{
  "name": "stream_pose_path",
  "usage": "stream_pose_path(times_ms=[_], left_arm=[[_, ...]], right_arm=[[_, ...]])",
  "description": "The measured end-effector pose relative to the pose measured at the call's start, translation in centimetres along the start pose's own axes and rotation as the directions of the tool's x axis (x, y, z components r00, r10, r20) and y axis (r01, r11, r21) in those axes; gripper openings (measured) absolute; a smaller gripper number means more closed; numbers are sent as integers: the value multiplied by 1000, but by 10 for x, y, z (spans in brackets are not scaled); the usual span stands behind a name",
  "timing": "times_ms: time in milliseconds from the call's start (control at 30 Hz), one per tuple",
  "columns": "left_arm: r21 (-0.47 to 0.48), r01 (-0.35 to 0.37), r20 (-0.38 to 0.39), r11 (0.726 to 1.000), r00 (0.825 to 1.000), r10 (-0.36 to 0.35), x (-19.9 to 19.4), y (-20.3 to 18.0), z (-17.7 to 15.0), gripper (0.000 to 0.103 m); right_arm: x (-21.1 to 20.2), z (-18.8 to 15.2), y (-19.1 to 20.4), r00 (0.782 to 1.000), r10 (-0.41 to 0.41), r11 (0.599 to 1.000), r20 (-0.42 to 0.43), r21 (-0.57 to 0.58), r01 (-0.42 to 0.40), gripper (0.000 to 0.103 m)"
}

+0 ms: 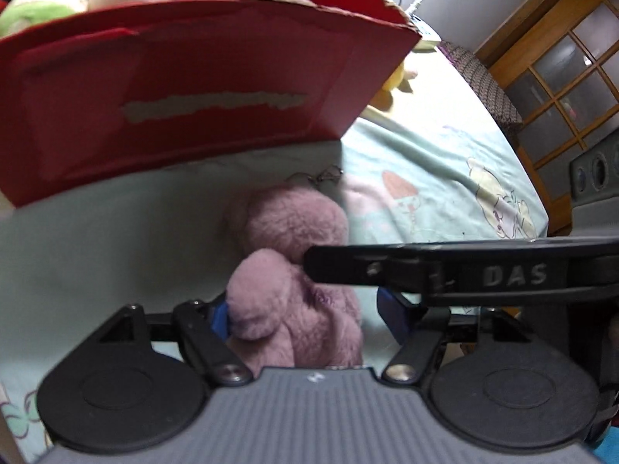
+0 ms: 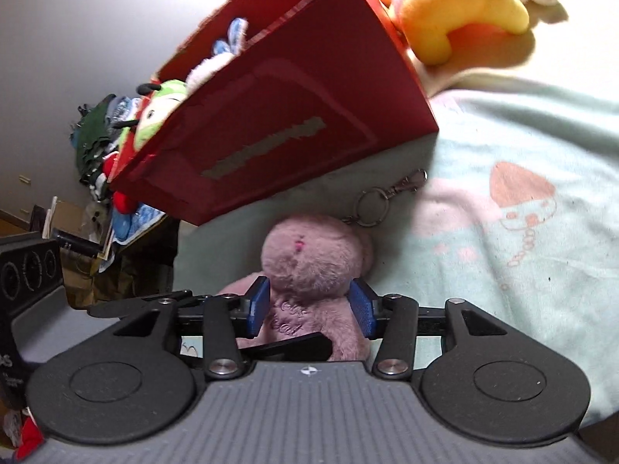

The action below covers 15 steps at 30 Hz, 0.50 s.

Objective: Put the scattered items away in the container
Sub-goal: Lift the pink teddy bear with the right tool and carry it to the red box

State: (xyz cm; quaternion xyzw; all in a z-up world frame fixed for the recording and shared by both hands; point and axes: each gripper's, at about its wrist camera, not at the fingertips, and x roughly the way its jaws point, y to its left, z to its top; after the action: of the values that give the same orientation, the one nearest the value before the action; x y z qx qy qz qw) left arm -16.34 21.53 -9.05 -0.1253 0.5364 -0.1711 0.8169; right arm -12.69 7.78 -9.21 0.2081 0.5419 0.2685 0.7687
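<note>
From the left wrist camera, the pink plush toy [image 1: 294,270] lies on the bed sheet [image 1: 425,178] with its long axis running from 6 to 12 o'clock, head toward the red box [image 1: 185,89], keyring [image 1: 321,178] at the far end. The left tongs [image 1: 309,315] stand wide apart around the toy's lower body; the left blue pad [image 1: 220,319] touches the fur, while the right pad [image 1: 392,315] is apart from it. The right tool's black finger crosses in from 3 o'clock and hides part of the toy. The box is blurred; a green plush [image 1: 42,0] shows in it.

From the right wrist camera, the toy [image 2: 315,270] points its head toward 12 o'clock, just below the tilted box [image 2: 278,123]. The right tongs [image 2: 311,307] press both blue pads against the toy's neck, clamped on it. An orange plush [image 2: 460,19] lies at 1 o'clock, behind the box. The toy's legs are hidden by the tool body.
</note>
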Motion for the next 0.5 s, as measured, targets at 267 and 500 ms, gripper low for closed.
stream_pose_path(times_ms=[267, 500], left_arm=[[20, 7, 8, 1000, 1000, -7, -12, -4, 6, 71], [95, 55, 107, 994, 992, -65, -59, -26, 19, 71]], right_arm=[[1, 4, -7, 996, 85, 996, -18, 31, -84, 44], [-46, 11, 11, 986, 147, 989, 80, -8, -147, 44]])
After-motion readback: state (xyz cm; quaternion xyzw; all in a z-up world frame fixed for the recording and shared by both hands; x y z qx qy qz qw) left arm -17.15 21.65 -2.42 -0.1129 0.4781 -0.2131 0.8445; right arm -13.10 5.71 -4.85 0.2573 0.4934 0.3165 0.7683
